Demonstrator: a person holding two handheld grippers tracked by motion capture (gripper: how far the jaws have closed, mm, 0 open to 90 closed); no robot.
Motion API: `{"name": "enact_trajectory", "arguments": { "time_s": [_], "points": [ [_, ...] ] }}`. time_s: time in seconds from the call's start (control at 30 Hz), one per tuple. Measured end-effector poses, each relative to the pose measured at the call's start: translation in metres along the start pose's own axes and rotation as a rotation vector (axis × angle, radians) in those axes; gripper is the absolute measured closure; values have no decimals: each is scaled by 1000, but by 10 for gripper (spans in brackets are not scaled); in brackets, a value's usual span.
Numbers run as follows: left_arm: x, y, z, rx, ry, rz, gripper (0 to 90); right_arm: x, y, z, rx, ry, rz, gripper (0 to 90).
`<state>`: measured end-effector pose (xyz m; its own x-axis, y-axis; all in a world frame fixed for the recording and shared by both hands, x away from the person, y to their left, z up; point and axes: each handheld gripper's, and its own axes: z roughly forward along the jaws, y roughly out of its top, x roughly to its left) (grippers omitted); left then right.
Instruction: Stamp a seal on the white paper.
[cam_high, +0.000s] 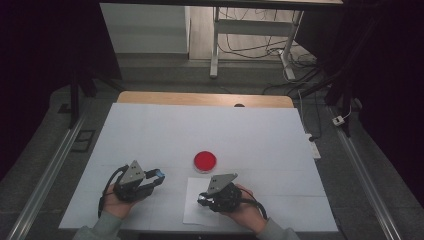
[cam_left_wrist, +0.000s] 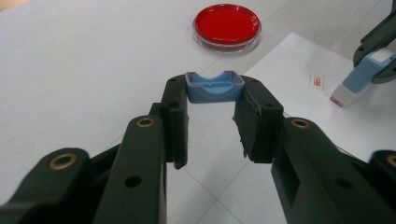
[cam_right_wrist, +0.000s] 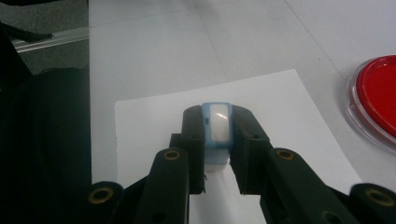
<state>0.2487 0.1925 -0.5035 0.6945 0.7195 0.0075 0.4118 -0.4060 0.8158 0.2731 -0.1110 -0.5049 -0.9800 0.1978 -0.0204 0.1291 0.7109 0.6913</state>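
Note:
My left gripper (cam_high: 159, 176) (cam_left_wrist: 215, 95) is shut on a small blue cap (cam_left_wrist: 215, 87) (cam_high: 159, 174), open side up, held just above the white table. My right gripper (cam_high: 202, 199) (cam_right_wrist: 216, 128) is shut on a blue and white stamp-like tool (cam_right_wrist: 216, 126) (cam_left_wrist: 366, 74). The tool's white, red-edged tip points down at a white sheet of paper (cam_high: 196, 212) (cam_left_wrist: 299, 88) (cam_right_wrist: 261, 98). The two grippers face each other, a short way apart. A round red dish (cam_high: 205, 161) (cam_left_wrist: 227, 24) (cam_right_wrist: 379, 100) lies beyond them, in the middle of the table.
A small red-printed mark (cam_left_wrist: 317, 80) sits on the paper near the tool's tip. The white table cover (cam_high: 210, 130) stretches far and wide behind the dish. A dark blurred shape (cam_right_wrist: 46, 140) fills the left of the right gripper view. Floor rails run along both table sides.

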Motion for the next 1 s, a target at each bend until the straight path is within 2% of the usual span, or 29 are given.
{"name": "enact_trajectory", "arguments": {
  "time_s": [0.33,0.43,0.5,0.53,0.57,0.63,0.7,0.83,1.0],
  "points": [
    [0,0,0,-1,5,1,652,0,-1,0,-12,1,2,756],
    [1,0,0,-1,5,1,652,-3,0,-1,-18,18,13,753],
    [1,0,1,1,2,2,652,-6,0,-4,-47,27,29,753],
    [1,0,1,1,2,3,652,-7,1,-6,-45,16,31,752],
    [1,0,1,1,1,2,652,-8,1,-9,-64,13,40,752],
    [1,0,1,1,1,2,652,-12,1,-16,-135,57,94,752],
    [1,0,1,0,2,0,652,-15,3,-23,-167,44,118,752],
    [1,0,1,-1,0,3,652,-20,2,-33,-211,35,143,752],
    [0,0,1,2,-2,4,652,-26,2,-43,-241,24,164,752]
  ]
}}
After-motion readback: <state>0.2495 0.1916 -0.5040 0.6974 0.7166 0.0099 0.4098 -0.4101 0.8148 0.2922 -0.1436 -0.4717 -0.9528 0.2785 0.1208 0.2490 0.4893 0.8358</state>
